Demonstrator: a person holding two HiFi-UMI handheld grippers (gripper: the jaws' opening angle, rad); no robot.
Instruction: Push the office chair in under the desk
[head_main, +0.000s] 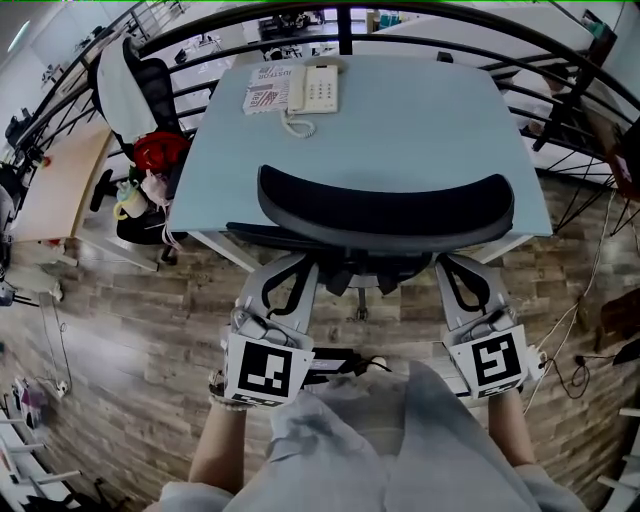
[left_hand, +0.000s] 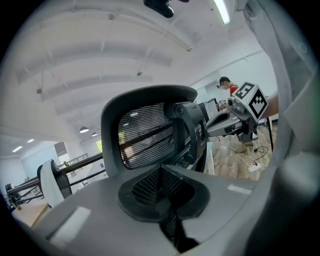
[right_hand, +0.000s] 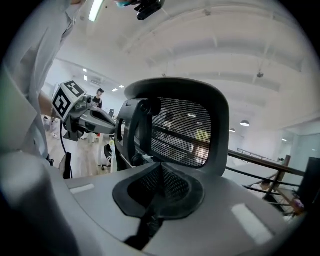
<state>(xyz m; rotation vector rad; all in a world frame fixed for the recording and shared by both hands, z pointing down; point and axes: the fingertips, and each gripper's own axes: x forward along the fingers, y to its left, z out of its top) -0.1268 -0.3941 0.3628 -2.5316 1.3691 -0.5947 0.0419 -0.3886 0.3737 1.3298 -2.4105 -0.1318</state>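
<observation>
The office chair (head_main: 385, 205) stands in front of me, and its black curved back top lies over the near edge of the light blue desk (head_main: 430, 120). My left gripper (head_main: 297, 272) is behind the chair back's left side, my right gripper (head_main: 457, 272) behind its right side. Both point at the back frame. In the left gripper view my left gripper (left_hand: 161, 172) has its jaws together with nothing between them, and the mesh chair back (left_hand: 145, 137) is just beyond. My right gripper (right_hand: 161, 170) looks the same, with the mesh chair back (right_hand: 185, 132) ahead. Whether the tips touch the chair is hidden.
A white telephone (head_main: 313, 88) and a booklet (head_main: 270, 90) lie at the desk's far edge. A second chair (head_main: 135, 85) draped in white, with red and pale items by it, stands at the left beside a wooden table (head_main: 60, 180). A black railing (head_main: 560, 70) curves behind. Cables (head_main: 580, 350) trail on the floor at right.
</observation>
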